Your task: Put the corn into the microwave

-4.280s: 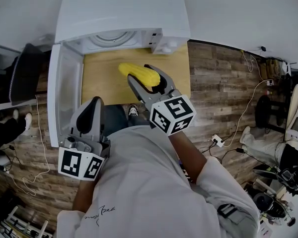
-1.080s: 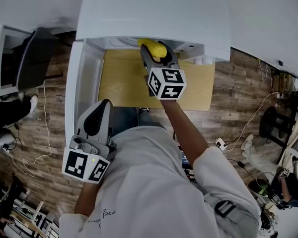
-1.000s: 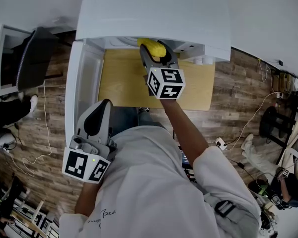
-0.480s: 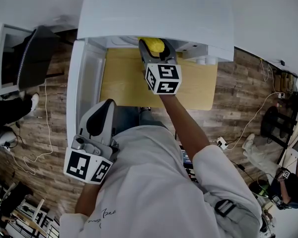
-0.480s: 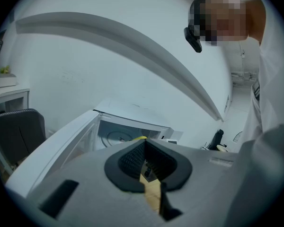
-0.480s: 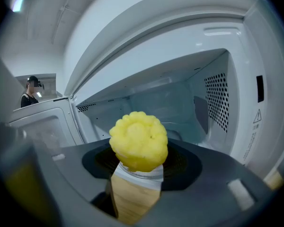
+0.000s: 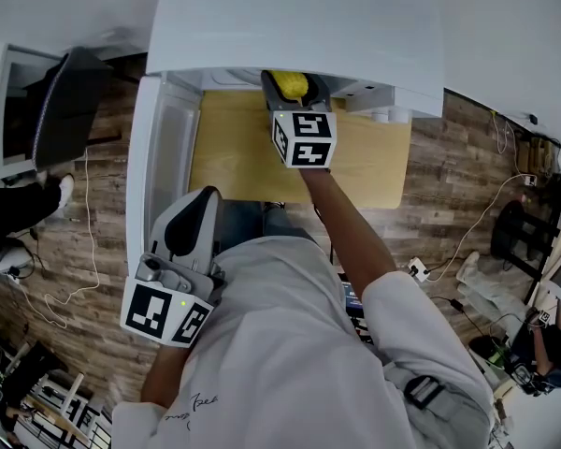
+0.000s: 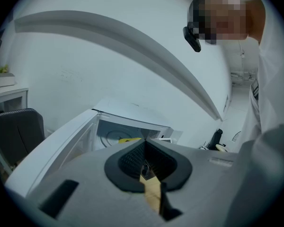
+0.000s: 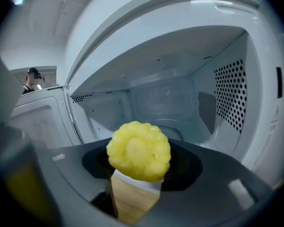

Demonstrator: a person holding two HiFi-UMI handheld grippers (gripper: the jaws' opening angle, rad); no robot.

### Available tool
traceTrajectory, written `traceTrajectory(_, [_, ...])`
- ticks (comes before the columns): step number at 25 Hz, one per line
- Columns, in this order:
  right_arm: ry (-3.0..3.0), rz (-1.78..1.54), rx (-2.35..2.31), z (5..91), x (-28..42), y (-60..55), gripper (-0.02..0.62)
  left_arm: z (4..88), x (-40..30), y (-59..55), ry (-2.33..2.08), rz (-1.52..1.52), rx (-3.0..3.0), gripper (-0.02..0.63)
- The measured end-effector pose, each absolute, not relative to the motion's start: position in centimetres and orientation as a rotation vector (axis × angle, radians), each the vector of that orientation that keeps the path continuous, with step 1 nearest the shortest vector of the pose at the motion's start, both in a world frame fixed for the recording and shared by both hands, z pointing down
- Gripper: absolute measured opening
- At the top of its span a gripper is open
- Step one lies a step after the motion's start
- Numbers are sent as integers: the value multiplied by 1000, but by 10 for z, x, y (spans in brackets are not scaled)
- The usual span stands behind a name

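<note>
1. The corn (image 9: 138, 150) is held end-on in the right gripper (image 9: 140, 163), with its yellow tip facing into the microwave (image 9: 236, 103). In the head view it sits right at the mouth of the cavity, under the top edge, and has not yet been set down.
2. The gripper's jaws stand fairly wide and are closed on the cob's sides. That squeeze should hold until the cob rests on something, since a round cob will probably roll if dropped.
3. The best target looks like the glass turntable (image 9: 173, 123), low in the cavity. Carry the cob in level and centred, clear of the perforated right wall (image 9: 229, 98) and the roof.
4. Lower until the cob's underside touches the plate, then open only enough to free it. Draw straight back so the jaws don't drag it out.
5. The door (image 7: 156, 171) stands swung open on the left, beside the desk (image 7: 238, 157), so the way in is free.
6. The left gripper (image 7: 185, 241) hangs near the person's body, its jaws together on nothing. It is best left idle, ready for the door.
</note>
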State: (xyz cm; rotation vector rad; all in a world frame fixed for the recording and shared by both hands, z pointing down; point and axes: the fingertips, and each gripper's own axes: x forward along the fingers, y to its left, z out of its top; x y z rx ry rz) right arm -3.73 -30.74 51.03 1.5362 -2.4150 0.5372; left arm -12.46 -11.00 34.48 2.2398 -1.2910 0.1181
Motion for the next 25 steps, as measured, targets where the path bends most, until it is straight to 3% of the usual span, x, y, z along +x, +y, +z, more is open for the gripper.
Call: traceTrajectory(25, [-2276, 338, 1402, 540, -53, -341, 258, 350, -121, -120, -1259, 114, 2240, -11])
